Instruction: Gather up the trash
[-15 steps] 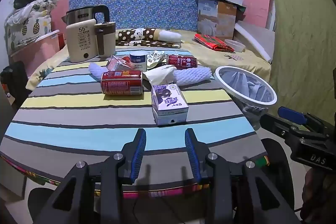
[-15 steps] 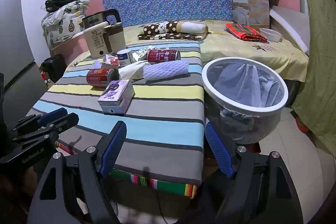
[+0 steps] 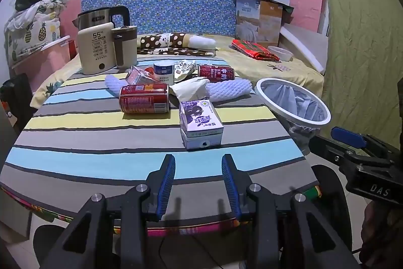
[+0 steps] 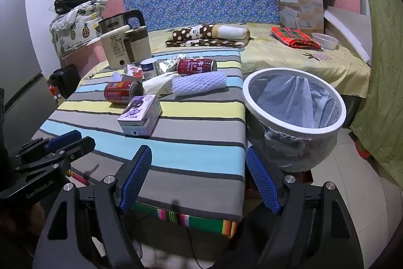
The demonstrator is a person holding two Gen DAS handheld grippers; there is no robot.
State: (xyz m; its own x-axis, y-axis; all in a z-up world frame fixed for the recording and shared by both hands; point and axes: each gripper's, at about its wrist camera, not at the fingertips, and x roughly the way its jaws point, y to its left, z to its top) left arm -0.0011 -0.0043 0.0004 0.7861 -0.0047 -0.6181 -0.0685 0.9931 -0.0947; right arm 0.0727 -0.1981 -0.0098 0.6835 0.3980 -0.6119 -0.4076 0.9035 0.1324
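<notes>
Now both grippers hover over the near edge of the counter (image 3: 75, 143), jaws open and empty: the left gripper (image 3: 198, 177) half-wide, the right gripper (image 4: 199, 178) fully wide. Trash lies mid-counter, the purple carton (image 3: 200, 121) nearest, the bin (image 4: 293, 102) beside

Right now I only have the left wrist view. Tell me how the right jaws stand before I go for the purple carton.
Observer: The right gripper has its jaws spread wide with nothing between them, over the near right corner of the striped table.
Operator: Describe the bin's side below the rim.
Observer: The bin sits just off the table's right edge, and a clear liner is folded down over the outside of its white wall.
Operator: Tell me what stands far left of the table.
Observer: A tall grey fridge with a blue label near its top.
</notes>
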